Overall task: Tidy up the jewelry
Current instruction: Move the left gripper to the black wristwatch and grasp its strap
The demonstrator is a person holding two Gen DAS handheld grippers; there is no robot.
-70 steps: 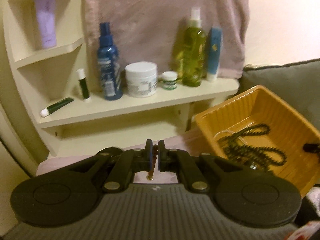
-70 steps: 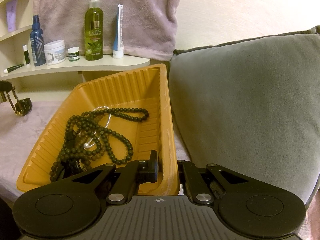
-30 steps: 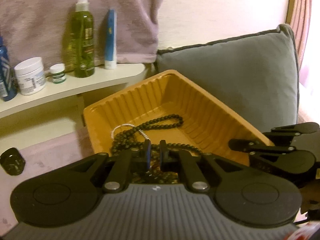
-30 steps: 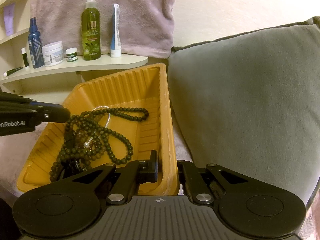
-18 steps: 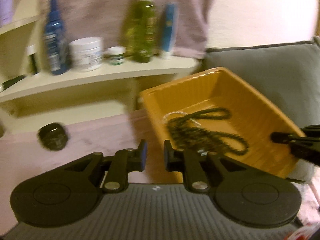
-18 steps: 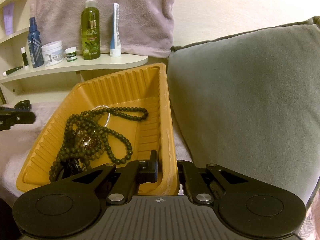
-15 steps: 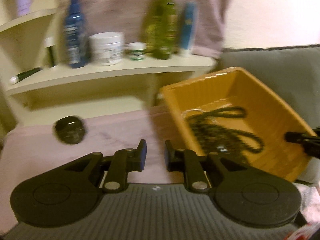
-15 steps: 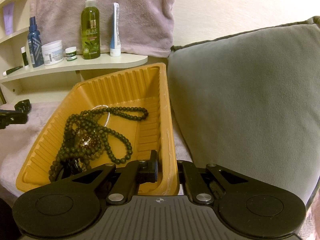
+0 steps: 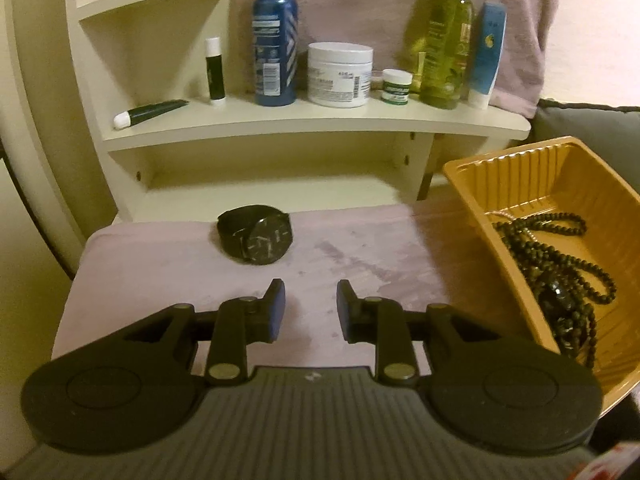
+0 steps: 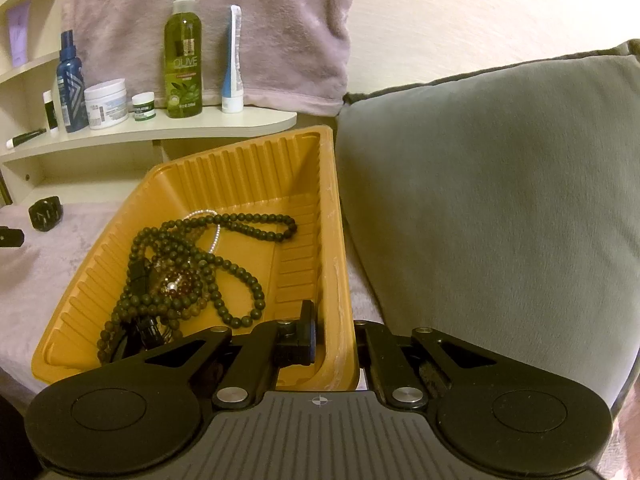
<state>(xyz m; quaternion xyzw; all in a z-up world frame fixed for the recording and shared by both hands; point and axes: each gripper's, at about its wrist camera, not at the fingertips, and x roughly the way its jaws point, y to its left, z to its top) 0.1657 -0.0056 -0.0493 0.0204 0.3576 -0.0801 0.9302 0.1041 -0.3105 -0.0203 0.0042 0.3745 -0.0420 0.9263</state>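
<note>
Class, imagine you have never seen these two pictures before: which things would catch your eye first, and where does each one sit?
The orange tray stands out first, with dark bead necklaces heaped inside it, beside a grey cushion. The right tongs grip the tray's near rim. A black watch lies alone on the pink cloth, ahead of the open left tongs, below a shelf of bottles.

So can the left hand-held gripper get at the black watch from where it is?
Probably yes. The left hand-held gripper is open and faces the watch, with only bare pink cloth between them.
</note>
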